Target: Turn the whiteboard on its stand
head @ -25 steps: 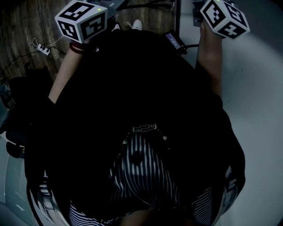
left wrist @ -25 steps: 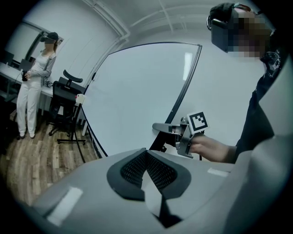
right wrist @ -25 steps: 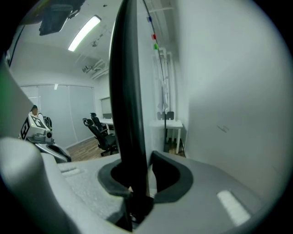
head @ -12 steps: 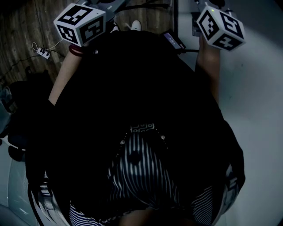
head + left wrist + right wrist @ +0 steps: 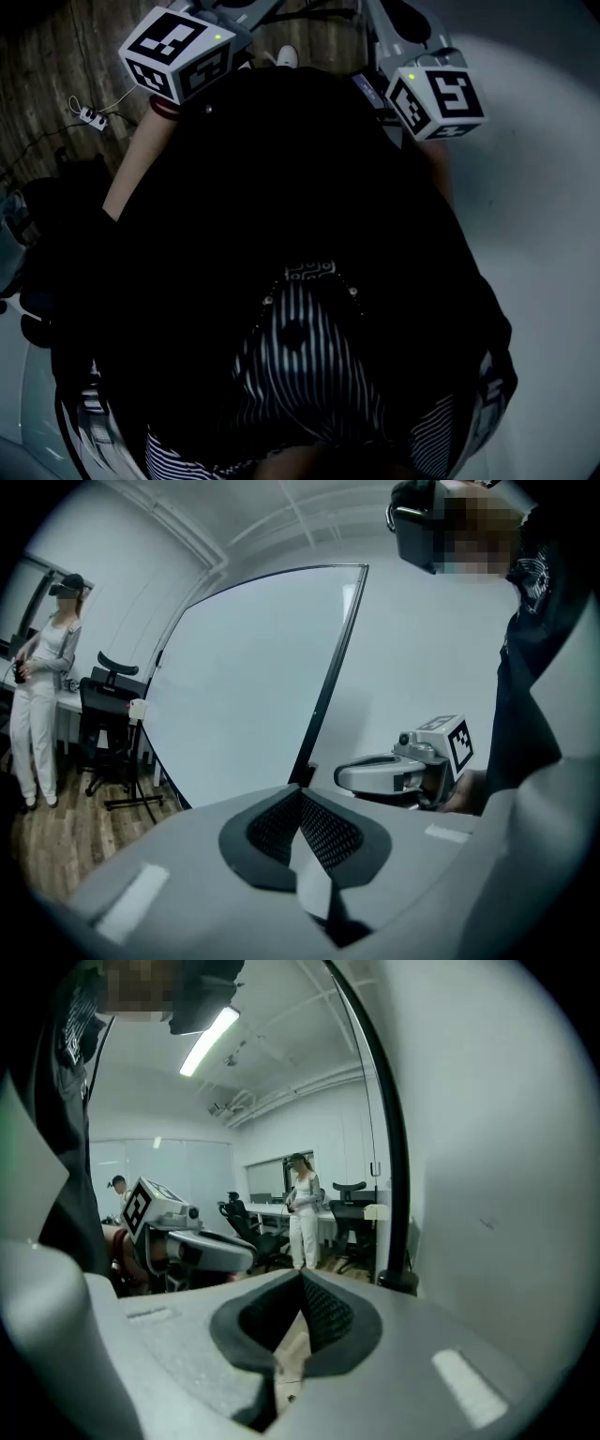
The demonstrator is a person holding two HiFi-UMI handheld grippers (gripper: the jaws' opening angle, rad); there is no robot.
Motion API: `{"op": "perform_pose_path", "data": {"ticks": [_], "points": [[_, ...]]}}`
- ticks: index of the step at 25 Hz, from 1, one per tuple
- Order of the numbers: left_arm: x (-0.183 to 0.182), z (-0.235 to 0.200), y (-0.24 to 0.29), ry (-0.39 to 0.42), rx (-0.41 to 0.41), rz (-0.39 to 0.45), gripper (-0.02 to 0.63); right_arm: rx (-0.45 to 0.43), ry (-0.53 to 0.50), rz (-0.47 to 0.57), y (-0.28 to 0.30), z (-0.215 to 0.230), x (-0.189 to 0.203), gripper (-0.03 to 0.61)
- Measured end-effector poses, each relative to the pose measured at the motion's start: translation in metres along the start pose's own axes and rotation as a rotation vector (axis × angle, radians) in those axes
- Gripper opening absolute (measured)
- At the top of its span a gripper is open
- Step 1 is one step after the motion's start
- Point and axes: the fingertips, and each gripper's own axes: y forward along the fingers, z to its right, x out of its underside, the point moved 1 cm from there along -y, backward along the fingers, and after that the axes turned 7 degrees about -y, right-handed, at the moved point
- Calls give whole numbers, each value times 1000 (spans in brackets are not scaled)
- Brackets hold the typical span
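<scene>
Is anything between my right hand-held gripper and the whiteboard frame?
Nothing visible does. The whiteboard frame stands ahead and to the right of the right hand-held gripper, with only open air between them.

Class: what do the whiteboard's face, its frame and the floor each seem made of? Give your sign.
Whiteboard face: smooth, even white with no grain, likely coated steel or melamine. Frame: thin, dark, matt, probably painted metal or plastic. Floor: brown planks with seams and grain, wood or laminate.
</scene>
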Motion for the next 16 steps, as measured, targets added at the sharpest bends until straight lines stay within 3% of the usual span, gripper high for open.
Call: {"op": "perform_pose_path", "data": {"ticks": [10,16], "points": [[6,22,2,29,10,21,-3,-163,84,56,9,-19,-1,2],[46,33,3,-121,-9,-77,-3,-242,156,7,12,-43,33,2]]}}
